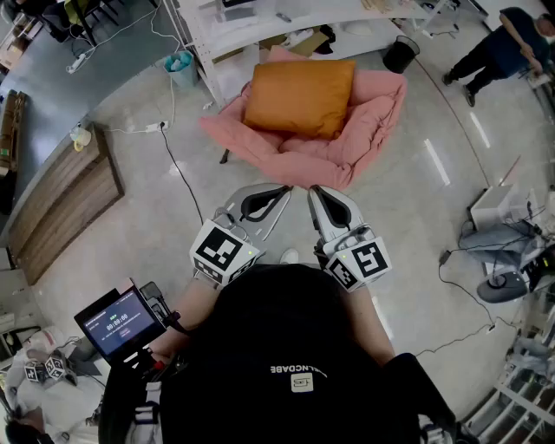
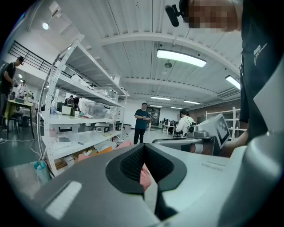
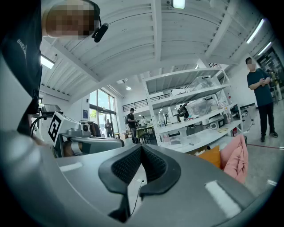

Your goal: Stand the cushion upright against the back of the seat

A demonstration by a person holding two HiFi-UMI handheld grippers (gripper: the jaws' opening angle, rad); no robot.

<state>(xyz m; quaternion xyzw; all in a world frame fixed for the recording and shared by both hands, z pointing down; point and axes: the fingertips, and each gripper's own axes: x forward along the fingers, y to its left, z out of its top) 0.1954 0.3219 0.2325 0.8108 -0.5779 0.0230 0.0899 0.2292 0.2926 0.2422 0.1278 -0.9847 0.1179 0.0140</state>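
An orange cushion (image 1: pixel 299 95) lies on a pink padded seat (image 1: pixel 373 130) at the top middle of the head view; whether it leans on the seat's back I cannot tell. The right gripper view shows the cushion (image 3: pixel 212 156) beside the pink seat (image 3: pixel 235 157). My left gripper (image 1: pixel 284 191) and right gripper (image 1: pixel 314 192) are held side by side close to the body, over the floor and short of the seat. Both are shut with nothing between the jaws. In the left gripper view a strip of pink seat (image 2: pixel 144 176) shows past the shut left gripper (image 2: pixel 144 148).
A white shelving rack (image 1: pixel 286 22) stands behind the seat. A wooden bench (image 1: pixel 61 204) is at the left, with a cable (image 1: pixel 178 173) on the floor near it. A black bin (image 1: pixel 400 54) and a person (image 1: pixel 499 48) are at the top right. A fan (image 1: pixel 507 277) stands at the right.
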